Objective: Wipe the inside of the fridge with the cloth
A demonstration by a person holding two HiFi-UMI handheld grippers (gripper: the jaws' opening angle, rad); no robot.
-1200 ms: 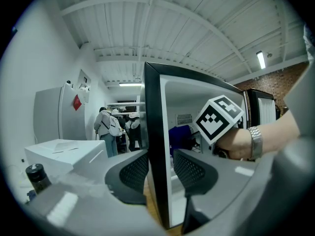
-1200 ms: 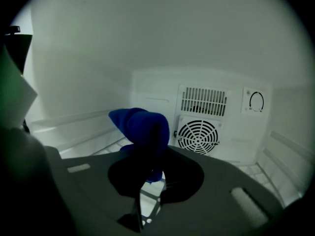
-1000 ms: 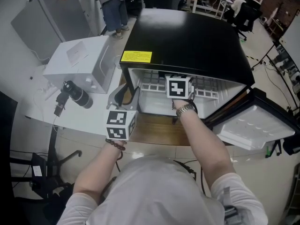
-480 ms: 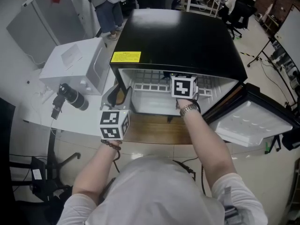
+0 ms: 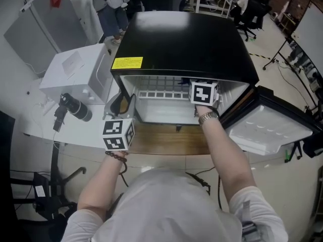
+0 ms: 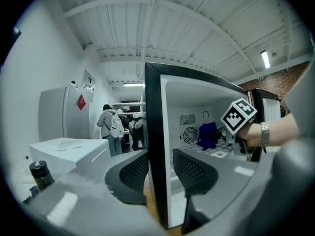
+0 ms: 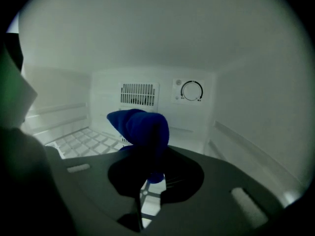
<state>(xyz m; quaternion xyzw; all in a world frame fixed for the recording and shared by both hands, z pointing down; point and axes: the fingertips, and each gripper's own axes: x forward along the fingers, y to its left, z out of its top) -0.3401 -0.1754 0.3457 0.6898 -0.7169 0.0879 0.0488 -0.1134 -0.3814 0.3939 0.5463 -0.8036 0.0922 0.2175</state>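
The right gripper (image 7: 147,173) has its jaws clamped on a blue cloth (image 7: 141,128), pinching a bunched fold low down. Most of the wad stands up and ahead of the tips, and a small tail hangs below them. The cloth looks soft, light and limp. It should mould to a flat wall under light pressure, but it could snag or drag out of the pinch on the white wire shelf (image 7: 81,141) lying below and to the left of the jaws. In my judgement the present hold suits wiping, as enough cloth sits ahead of the tips to keep them off the liner. Straight beyond the jaws, on the back wall, are a vent grille (image 7: 139,94) and a thermostat dial (image 7: 191,90).

The left gripper (image 6: 158,173) is closed across the front edge of the fridge's side wall (image 6: 156,132), one pad on each face. I read this as a steadying grip.

Only the right gripper view shows the pinch itself. The left gripper view shows the cloth from the side, deep in the compartment and clear of the back wall. The head view hides the cloth behind the marker cube, but alone shows the black fridge (image 5: 186,39) whole, with its door (image 5: 275,130) swung open to the right.
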